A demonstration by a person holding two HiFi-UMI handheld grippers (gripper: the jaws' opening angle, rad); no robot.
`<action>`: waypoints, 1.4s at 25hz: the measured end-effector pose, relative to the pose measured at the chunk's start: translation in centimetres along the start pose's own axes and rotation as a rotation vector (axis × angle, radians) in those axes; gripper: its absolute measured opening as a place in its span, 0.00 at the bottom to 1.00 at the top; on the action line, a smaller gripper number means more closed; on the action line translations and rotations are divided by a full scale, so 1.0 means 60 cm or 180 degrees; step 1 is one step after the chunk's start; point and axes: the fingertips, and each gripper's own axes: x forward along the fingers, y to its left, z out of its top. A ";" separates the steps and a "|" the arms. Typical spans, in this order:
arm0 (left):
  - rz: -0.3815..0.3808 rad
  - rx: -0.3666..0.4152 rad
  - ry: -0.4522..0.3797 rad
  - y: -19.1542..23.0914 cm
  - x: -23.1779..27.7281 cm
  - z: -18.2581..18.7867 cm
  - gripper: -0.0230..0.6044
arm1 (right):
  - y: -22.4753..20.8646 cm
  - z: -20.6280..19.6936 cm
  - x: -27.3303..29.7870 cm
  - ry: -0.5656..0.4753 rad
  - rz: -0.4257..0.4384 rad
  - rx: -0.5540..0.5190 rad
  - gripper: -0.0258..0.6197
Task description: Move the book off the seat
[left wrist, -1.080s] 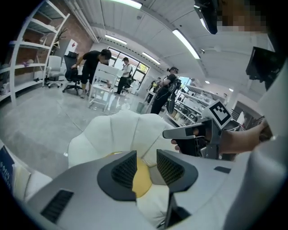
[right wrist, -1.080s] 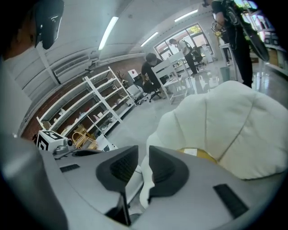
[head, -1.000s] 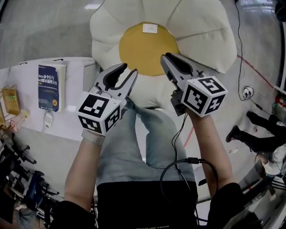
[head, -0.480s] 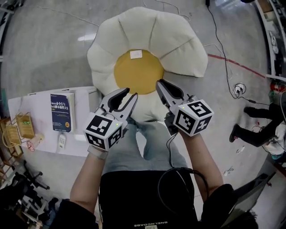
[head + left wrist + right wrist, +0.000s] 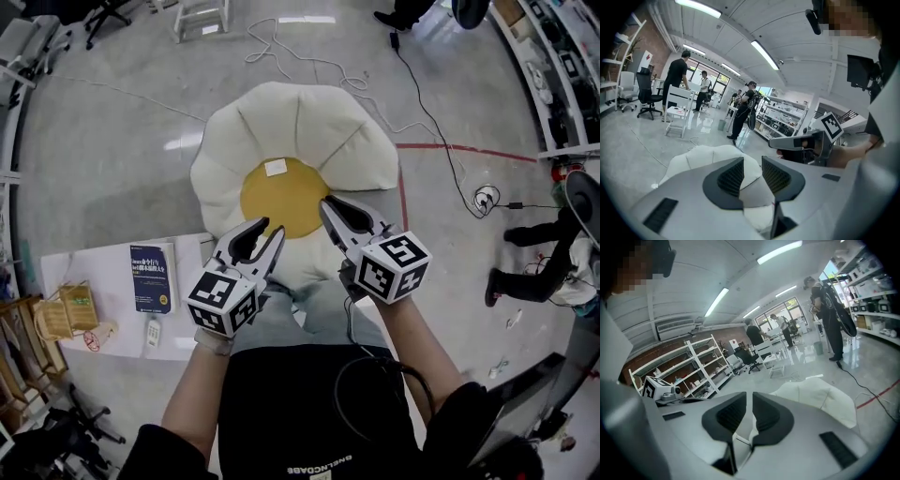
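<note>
On the bench (image 5: 94,272) at your left: the book (image 5: 152,278) lies flat, cover up, well apart from the seat (image 5: 286,178).
Seat: a flower-shaped cushion with no book on it; the task looks done.
Left gripper (image 5: 268,231): jaws spread, nothing between them.
Right gripper (image 5: 330,204): jaws have just been closing; a thin gap remains and it holds nothing.
Risk: the cable (image 5: 348,314) trailing from your right gripper could snag on your legs.
Risk: reaching back towards the bench could nudge the book off its edge.
</note>
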 end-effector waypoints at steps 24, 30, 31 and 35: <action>-0.0298 0.0566 -0.0783 -0.138 -0.106 0.261 0.23 | 0.148 0.239 -0.154 -0.0923 -0.0016 -0.0617 0.12; -0.0328 0.0792 -0.0877 -0.168 -0.113 0.315 0.22 | 0.167 0.307 -0.188 -0.1182 -0.0033 -0.0789 0.12; -0.0341 0.0817 -0.0880 -0.175 -0.110 0.320 0.22 | 0.167 0.314 -0.195 -0.1211 -0.0035 -0.0817 0.12; -0.0385 0.0916 -0.0924 -0.197 -0.109 0.340 0.22 | 0.174 0.331 -0.213 -0.1290 -0.0034 -0.0937 0.12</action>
